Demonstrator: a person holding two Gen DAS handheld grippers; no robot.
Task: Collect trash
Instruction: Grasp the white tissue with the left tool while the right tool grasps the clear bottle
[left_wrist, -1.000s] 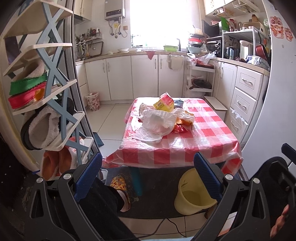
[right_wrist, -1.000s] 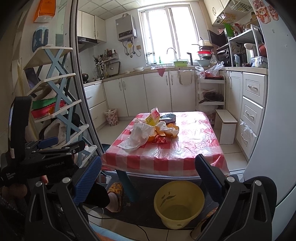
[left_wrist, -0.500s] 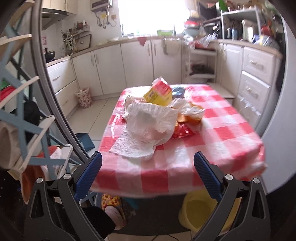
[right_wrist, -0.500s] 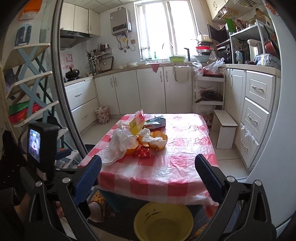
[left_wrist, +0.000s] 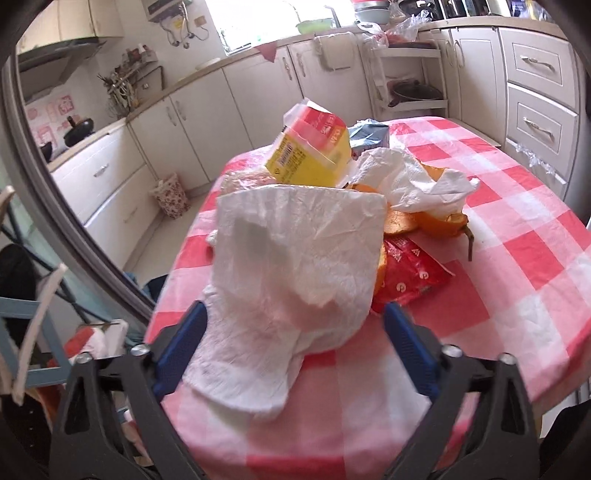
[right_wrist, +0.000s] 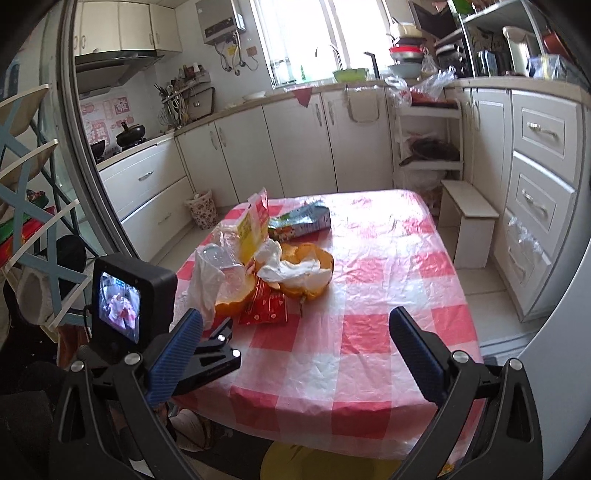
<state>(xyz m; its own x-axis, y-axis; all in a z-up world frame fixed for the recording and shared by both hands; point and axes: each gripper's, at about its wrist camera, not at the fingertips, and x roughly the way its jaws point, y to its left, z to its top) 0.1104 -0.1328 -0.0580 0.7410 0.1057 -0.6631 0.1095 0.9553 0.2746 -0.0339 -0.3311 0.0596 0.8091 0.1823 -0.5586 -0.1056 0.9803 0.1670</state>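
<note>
Left wrist view – tongs: the left gripper (left_wrist: 291, 332) is seen with its jaws wide; they have just been closing a little, and the lower fold of the large crumpled white paper towel (left_wrist: 291, 266) lies between the blue pads (left_wrist: 406, 347) without being pressed.
Left wrist view – trash: the towel is draped at the near side of the heap, hanging toward the near edge of the red-and-white checked tablecloth (left_wrist: 517, 229); its long axis is judged to run away from the tongs, along their pointing line.
Left wrist view – behind the towel: a yellow-and-red carton (left_wrist: 314, 151), orange peel (left_wrist: 439, 225) and a red foil wrapper (left_wrist: 410, 277) are piled.
Right wrist view – tongs: the right gripper (right_wrist: 295, 339) is held wide and empty over the tablecloth's near edge, the heap up and to its left.
Nearer hand: the left is judged nearer.
Right wrist view – shown only here: a yellow plastic bucket (right_wrist: 314, 465) under the tablecloth's near edge, and the left gripper's camera body (right_wrist: 125, 299).
Left wrist view – shown only here: the towel's placing between the pads.
</note>
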